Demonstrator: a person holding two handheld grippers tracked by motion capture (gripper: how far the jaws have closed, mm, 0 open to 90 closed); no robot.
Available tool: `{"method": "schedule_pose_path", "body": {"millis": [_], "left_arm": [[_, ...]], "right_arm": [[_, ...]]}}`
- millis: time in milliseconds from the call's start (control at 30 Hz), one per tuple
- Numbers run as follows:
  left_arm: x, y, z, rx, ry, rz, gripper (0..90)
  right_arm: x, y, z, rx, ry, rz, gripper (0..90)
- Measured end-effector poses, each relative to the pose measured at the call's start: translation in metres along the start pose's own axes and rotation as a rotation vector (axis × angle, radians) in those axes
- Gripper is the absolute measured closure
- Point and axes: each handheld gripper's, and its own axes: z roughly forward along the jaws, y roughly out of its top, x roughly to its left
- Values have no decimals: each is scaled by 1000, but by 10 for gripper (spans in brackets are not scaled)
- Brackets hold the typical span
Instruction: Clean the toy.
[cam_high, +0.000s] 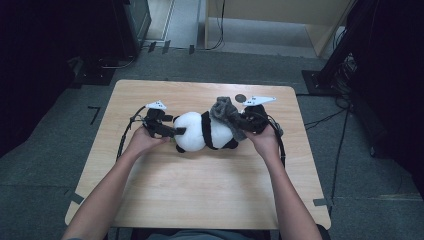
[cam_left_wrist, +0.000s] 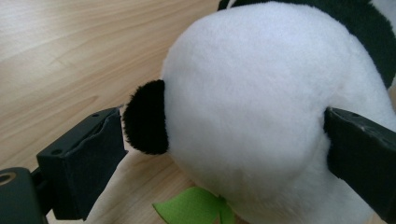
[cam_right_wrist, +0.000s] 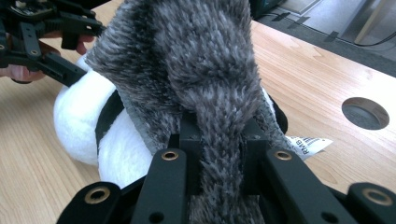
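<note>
I am working in what looks like a lab or recording studio, not a home. My surface (cam_high: 200, 190) is a plain light wood top with a round cable hole (cam_high: 240, 98) at its far edge, standing on grey carpet tiles (cam_high: 45, 165) marked with bits of black tape (cam_high: 93, 114). Dark equipment stands (cam_high: 345, 45) and black racks crowd the far left and right, and loose cables (cam_high: 340, 140) trail over the floor at the right.

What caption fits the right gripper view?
Right tool pinches grey fuzzy cloth draped over the plush panda.
</note>
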Motion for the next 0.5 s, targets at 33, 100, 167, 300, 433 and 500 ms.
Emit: {"method": "schedule_pose_path", "body": {"millis": [33,100,167,300,433,500], "left_arm": [[-1,-1,1,7,-15,6,17],[-2,-3,2,20,-36,31,20],[-3,-5,4,34,-61,40,21],[-10,-7,8,56,-107,82,32],[-14,-9,12,66,-152,90,36],[-14,-9,13,66,-160,85,45]], "right_arm": [[0,0,0,-1,2,1,774],[-1,0,1,-5,5,1,771],[-2,0,2,-16,17,3,769],[-4,2,6,-36,13,0,760],[-3,5,10,-41,-2,-4,762],[-2,5,13,-49,-10,-2,765]]}}
